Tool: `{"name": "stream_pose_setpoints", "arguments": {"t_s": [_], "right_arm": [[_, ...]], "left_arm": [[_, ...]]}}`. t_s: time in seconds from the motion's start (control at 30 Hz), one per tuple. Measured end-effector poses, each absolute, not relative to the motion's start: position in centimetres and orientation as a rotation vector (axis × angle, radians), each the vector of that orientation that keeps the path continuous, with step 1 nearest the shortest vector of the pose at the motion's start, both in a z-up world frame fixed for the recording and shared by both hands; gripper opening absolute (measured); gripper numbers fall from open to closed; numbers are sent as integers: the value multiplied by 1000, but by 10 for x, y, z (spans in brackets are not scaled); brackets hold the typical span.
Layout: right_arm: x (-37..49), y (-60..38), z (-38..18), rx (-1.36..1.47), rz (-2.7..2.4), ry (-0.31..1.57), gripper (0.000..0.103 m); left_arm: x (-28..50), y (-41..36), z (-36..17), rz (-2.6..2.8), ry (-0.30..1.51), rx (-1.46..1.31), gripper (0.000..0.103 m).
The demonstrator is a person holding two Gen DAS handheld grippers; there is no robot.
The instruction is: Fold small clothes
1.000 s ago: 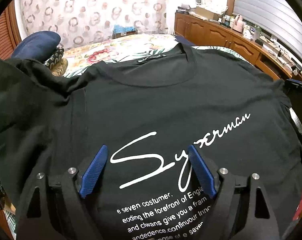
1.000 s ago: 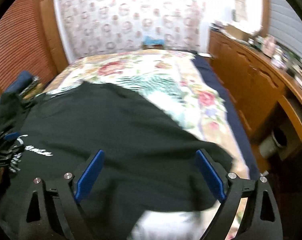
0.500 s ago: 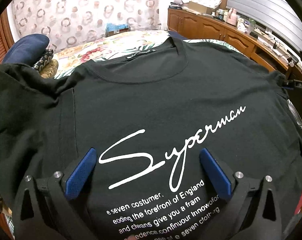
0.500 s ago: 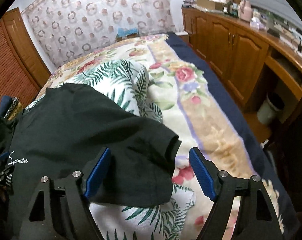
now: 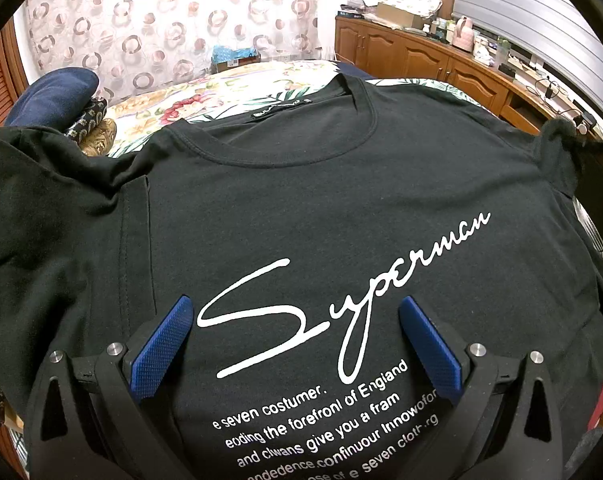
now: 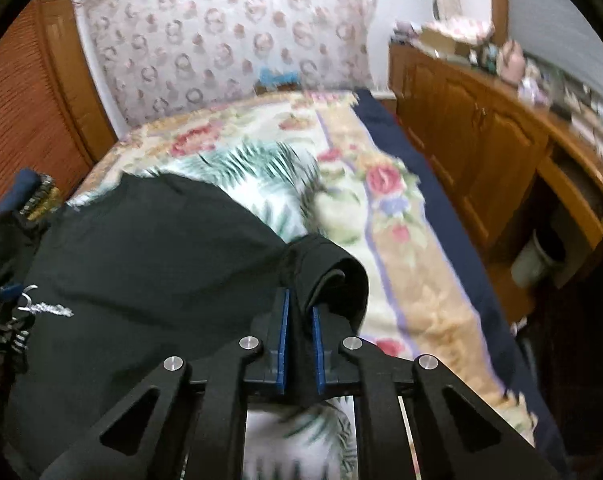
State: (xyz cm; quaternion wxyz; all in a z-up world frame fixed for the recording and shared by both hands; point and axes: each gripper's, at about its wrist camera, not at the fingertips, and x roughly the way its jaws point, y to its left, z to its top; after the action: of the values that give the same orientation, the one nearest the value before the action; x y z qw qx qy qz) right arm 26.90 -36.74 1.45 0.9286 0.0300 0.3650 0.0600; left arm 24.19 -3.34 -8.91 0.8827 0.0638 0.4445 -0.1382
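Left wrist view: I hold the left gripper (image 5: 295, 344) with its jaws spread wide and nothing between them, above the chest of a black T-shirt (image 5: 301, 208) that lies face up on the floral bedspread (image 5: 173, 100), white "Superman" script (image 5: 341, 288) uppermost and collar toward the far end of the bed. Right wrist view, blurred: the jaws of my right gripper (image 6: 299, 312) are closing on the bunched right sleeve (image 6: 333, 276), both blue pads against the cloth, the sleeve raised slightly off the bedspread; a wooden cabinet (image 6: 481, 140) runs along the bed's right side.
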Motion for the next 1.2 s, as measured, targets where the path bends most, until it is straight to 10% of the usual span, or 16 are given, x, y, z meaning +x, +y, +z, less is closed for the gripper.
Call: {"name": "stream_pose_setpoints", "arguments": {"t_s": [0.23, 0.4, 1.2], "right_arm": [[252, -289, 57, 45, 334, 637, 12], [241, -239, 42, -40, 479, 695, 44], [284, -249, 8, 24, 280, 893, 45]], "left_arm": [[242, -34, -89, -287, 925, 133, 103], [242, -34, -89, -287, 925, 132, 103], [242, -34, -89, -287, 925, 132, 103]]}}
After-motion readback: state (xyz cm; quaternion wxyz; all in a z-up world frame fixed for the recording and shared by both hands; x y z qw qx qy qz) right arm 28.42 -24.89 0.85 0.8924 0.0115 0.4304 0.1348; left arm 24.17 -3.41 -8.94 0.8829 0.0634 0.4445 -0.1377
